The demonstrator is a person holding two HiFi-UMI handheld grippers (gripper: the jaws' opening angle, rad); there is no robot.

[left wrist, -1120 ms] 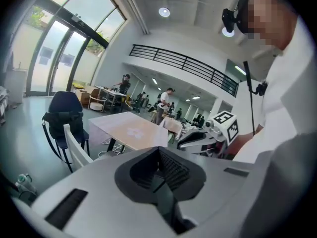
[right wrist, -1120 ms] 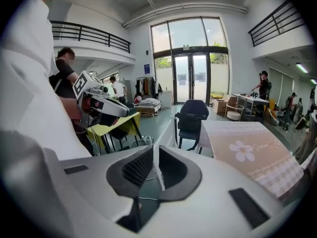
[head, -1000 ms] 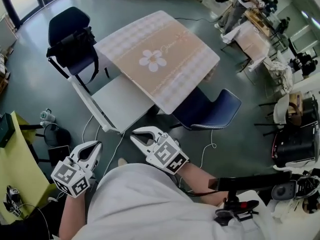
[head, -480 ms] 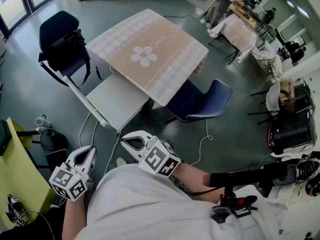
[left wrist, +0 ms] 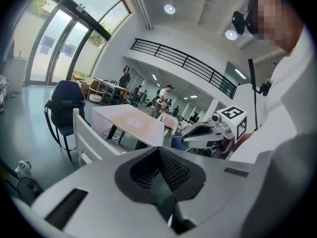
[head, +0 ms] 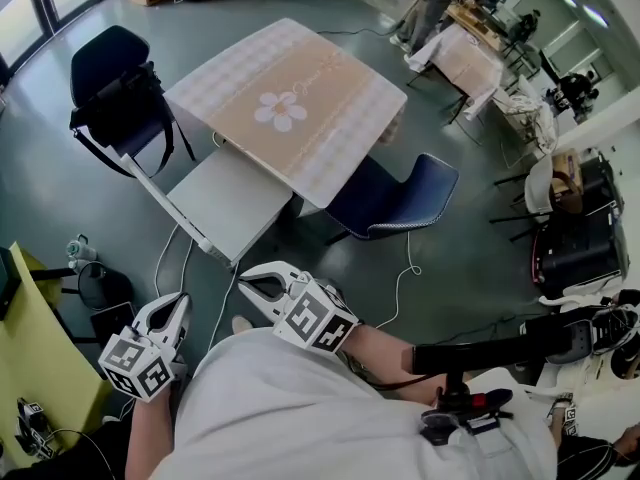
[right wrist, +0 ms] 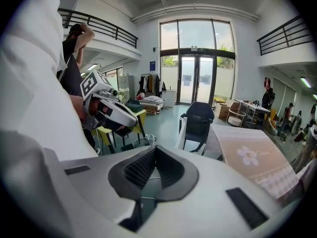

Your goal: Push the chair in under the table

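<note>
**Both grippers held at the body, chairs untouched**

The left gripper [head: 182, 298] and the right gripper [head: 243, 277] hang close against the person's white shirt [head: 300, 408], low in the head view and well apart from the furniture; in each gripper's own view the jaws stand together at the tips, leaving only the hollow between the ribbed pads, and nothing is held in either.

The table [head: 335, 118], with its beige top and white flower print, stands on the grey floor ahead of the person; a white chair [head: 225, 203] stands at its near-left edge, seat toward the table and slatted back toward the person, drawn out so that most of the seat shows; whether the seat's front edge reaches under the tabletop is hard to judge from this steep angle.

A blue chair [head: 400, 203] stands at the table's near-right edge, the front of its seat tucked under the top; a black chair [head: 108, 53] carrying a black bag [head: 122, 108] stands off the far-left corner; a white cable [head: 408, 268] trails on the floor near the blue chair; a yellow table [head: 30, 368] shows at the left edge.
</note>
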